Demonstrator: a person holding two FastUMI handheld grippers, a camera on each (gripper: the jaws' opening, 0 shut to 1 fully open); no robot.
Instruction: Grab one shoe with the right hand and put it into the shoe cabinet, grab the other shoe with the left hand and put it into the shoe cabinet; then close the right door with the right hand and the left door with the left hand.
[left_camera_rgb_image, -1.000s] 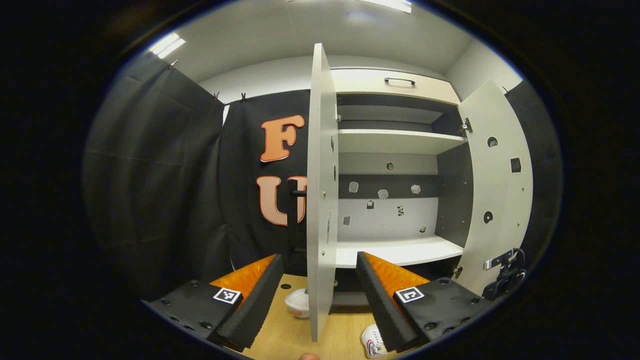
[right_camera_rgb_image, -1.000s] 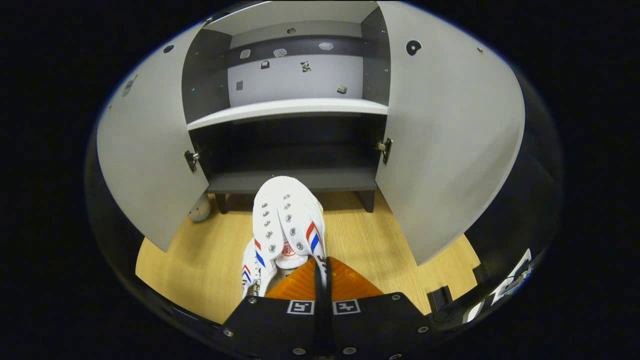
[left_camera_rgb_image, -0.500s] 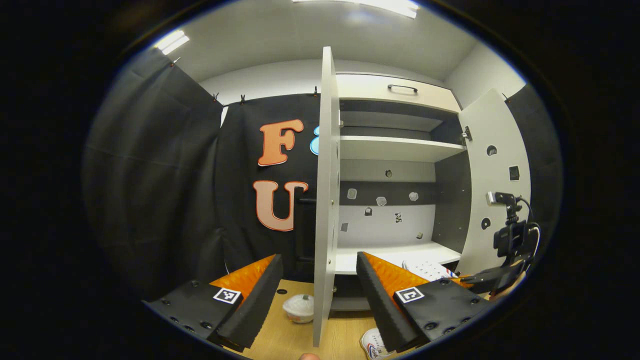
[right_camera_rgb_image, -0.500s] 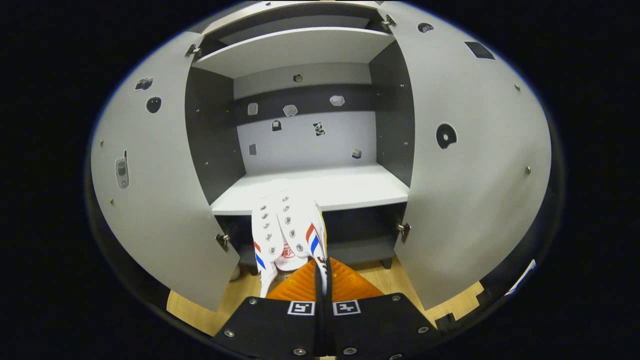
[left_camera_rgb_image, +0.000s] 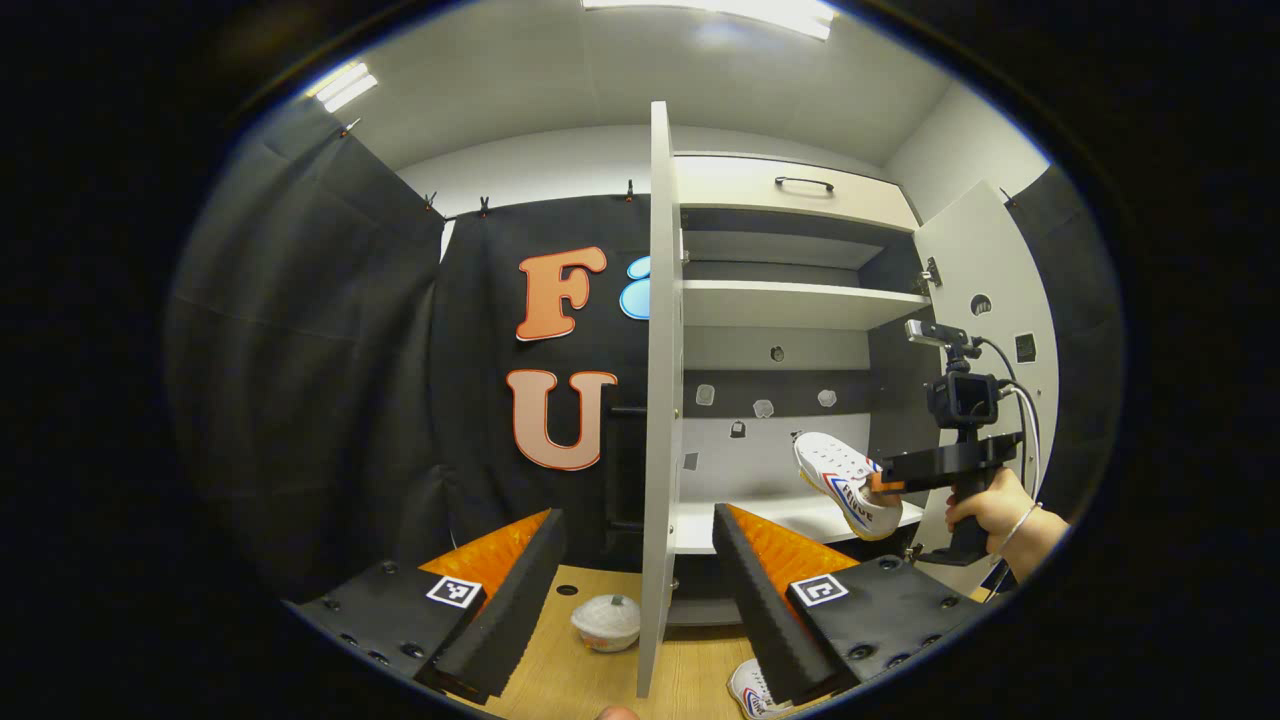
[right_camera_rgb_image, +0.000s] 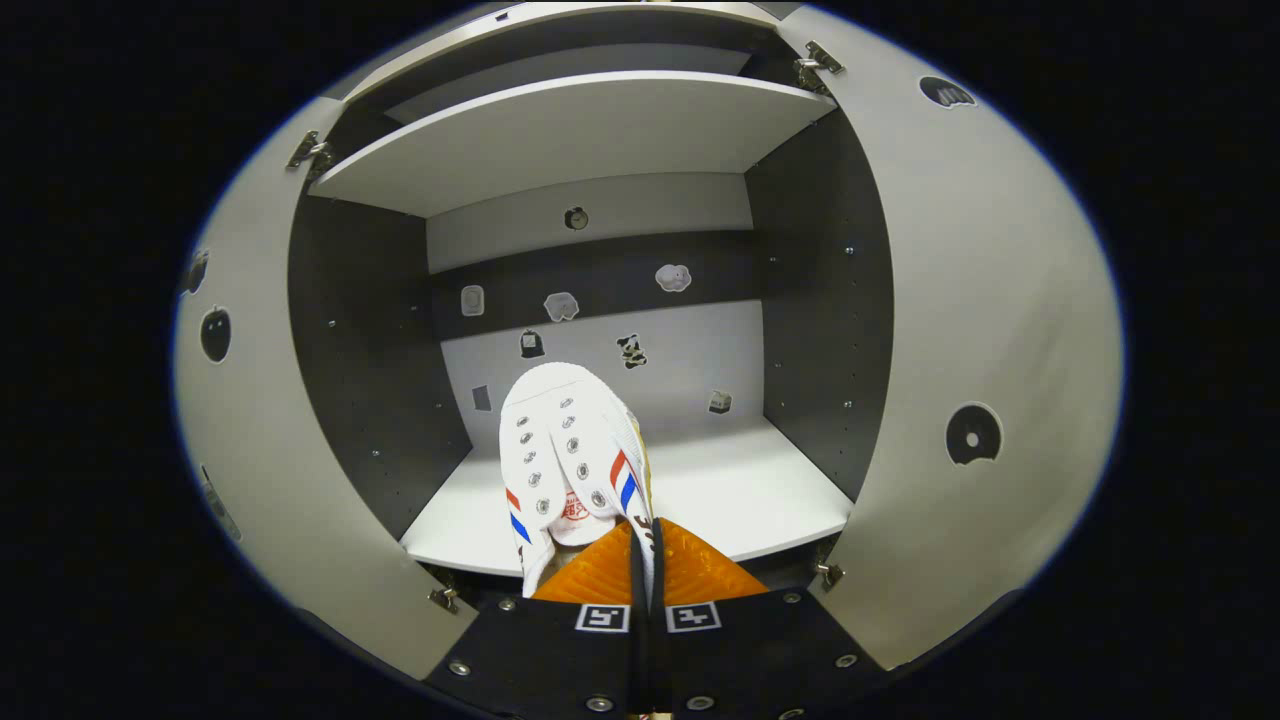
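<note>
My right gripper (right_camera_rgb_image: 640, 545) is shut on the heel rim of a white shoe (right_camera_rgb_image: 568, 460) with red and blue stripes. It holds the shoe in the air over the white middle shelf (right_camera_rgb_image: 740, 490) of the shoe cabinet, toe pointing inward. In the left gripper view that shoe (left_camera_rgb_image: 845, 482) hangs from the right gripper (left_camera_rgb_image: 885, 484), held by a hand (left_camera_rgb_image: 990, 510). My left gripper (left_camera_rgb_image: 635, 570) is open and empty, straddling the edge of the open left door (left_camera_rgb_image: 660, 400). The other shoe (left_camera_rgb_image: 748, 692) lies on the wooden floor near its right finger.
Both cabinet doors stand wide open, the right door (right_camera_rgb_image: 980, 350) beside the shoe. An upper shelf (right_camera_rgb_image: 560, 130) sits above. A small white bowl-like object (left_camera_rgb_image: 606, 620) rests on the floor (left_camera_rgb_image: 580, 680) left of the left door. Black cloth hangs to the left.
My right gripper has lifted the shoe from floor level up and forward to above the middle shelf. The left gripper has hardly moved, drifting slightly back.
</note>
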